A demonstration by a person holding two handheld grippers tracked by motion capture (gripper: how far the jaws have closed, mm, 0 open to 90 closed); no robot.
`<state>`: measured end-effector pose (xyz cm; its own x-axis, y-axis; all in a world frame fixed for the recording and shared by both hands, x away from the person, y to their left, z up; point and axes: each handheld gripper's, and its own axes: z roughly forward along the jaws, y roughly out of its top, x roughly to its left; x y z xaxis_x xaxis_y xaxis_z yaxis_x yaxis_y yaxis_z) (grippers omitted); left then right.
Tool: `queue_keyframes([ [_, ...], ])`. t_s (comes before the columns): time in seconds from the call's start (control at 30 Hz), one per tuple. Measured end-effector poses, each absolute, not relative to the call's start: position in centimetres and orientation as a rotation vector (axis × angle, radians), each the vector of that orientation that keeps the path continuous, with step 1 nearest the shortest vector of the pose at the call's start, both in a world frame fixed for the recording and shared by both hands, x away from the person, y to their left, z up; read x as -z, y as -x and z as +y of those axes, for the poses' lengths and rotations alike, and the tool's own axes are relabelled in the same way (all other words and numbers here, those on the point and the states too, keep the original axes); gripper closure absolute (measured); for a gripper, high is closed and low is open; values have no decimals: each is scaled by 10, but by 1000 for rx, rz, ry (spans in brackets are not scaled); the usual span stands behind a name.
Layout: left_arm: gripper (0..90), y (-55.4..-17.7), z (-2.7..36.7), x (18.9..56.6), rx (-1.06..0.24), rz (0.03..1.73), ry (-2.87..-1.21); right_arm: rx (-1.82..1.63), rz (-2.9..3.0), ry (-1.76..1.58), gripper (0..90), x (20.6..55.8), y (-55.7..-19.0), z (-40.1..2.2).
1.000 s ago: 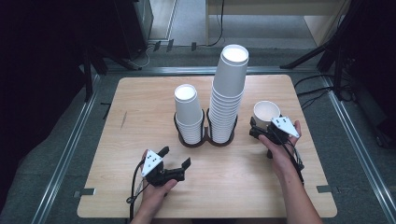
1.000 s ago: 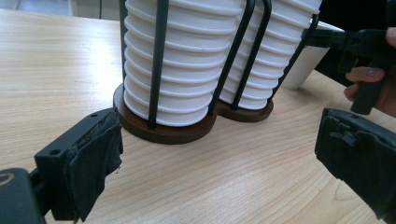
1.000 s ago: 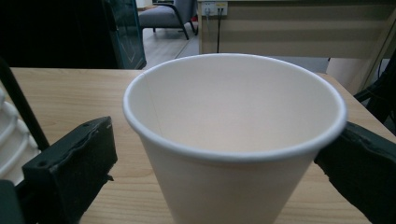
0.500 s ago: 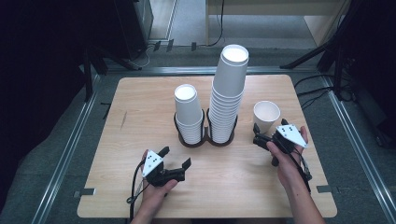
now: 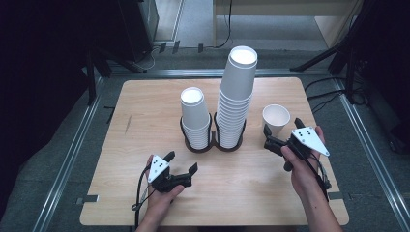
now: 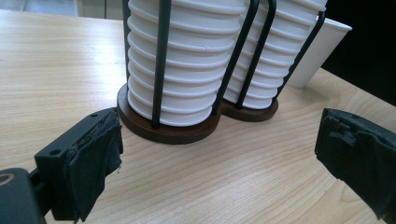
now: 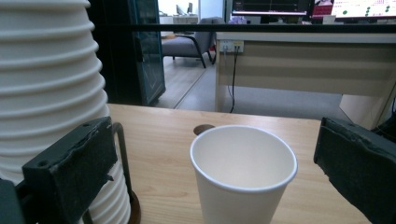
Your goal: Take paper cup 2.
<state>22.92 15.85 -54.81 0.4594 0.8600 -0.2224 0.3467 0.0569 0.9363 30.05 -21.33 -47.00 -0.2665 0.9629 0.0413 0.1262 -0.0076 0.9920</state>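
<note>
A single white paper cup (image 5: 276, 119) (image 7: 243, 172) stands upright on the wooden table (image 5: 145, 106), right of the stacks. My right gripper (image 5: 282, 127) (image 7: 217, 154) is open just on the near side of it, jaws wide and touching nothing. A short stack of white cups (image 5: 195, 116) (image 6: 180, 70) and a tall stack (image 5: 237, 87) (image 7: 46, 93) sit side by side in a dark wire holder (image 5: 212, 145) with a brown base (image 6: 173, 133). My left gripper (image 5: 181, 162) (image 6: 219, 144) rests open near the front edge, pointing at the holder, with nothing between its jaws.
The table's right edge (image 5: 329, 145) lies close to my right hand. Metal rails (image 5: 72, 154) run along the floor on both sides. Bare wood spreads left of the holder and along the front. A desk and chair (image 7: 187, 44) stand beyond the far edge.
My right gripper has let go of the single cup and drawn back toward the person; the cup stands alone. The left gripper has not moved.
</note>
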Motion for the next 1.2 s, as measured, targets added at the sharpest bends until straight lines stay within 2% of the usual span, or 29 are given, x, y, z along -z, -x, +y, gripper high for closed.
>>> queue_keyframes([
  [0.3,11,-234,155,544,-508,1120,-1535,-1421,1495,-1101,0,433,-290,-202],
  [0.63,11,-241,125,527,-552,1090,-1567,-1560,1508,-1050,0,389,-281,-189],
  [1.2,11,-260,94,489,-613,1030,-1544,-1653,1537,-994,0,358,-290,-161],
])
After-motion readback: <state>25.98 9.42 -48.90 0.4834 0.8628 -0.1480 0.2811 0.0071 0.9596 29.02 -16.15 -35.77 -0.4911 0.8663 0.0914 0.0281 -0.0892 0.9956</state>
